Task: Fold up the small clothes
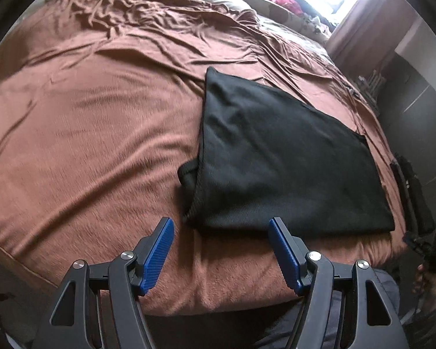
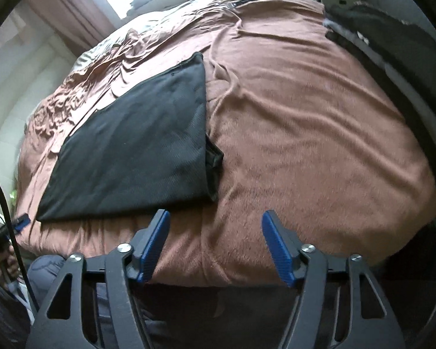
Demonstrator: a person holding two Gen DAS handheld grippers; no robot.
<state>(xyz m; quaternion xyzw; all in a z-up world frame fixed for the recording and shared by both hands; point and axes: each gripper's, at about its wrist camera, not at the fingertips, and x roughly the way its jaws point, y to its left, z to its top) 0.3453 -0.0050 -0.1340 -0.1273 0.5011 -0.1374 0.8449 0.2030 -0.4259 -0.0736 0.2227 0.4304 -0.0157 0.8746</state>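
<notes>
Item: black knit garment [image 1: 276, 157], folded flat, near the front edge of the rust-brown blanketed bed [image 1: 87, 133]. Left gripper [image 1: 221, 250] and right gripper [image 2: 215, 244]: jaws apart, empty, hovering short of its near hem. Step: mid-fold; next likely needs both near corners gripped.

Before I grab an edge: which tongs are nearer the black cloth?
The left tongs: their right finger overlaps the cloth; the right tongs sit beside it.
</notes>
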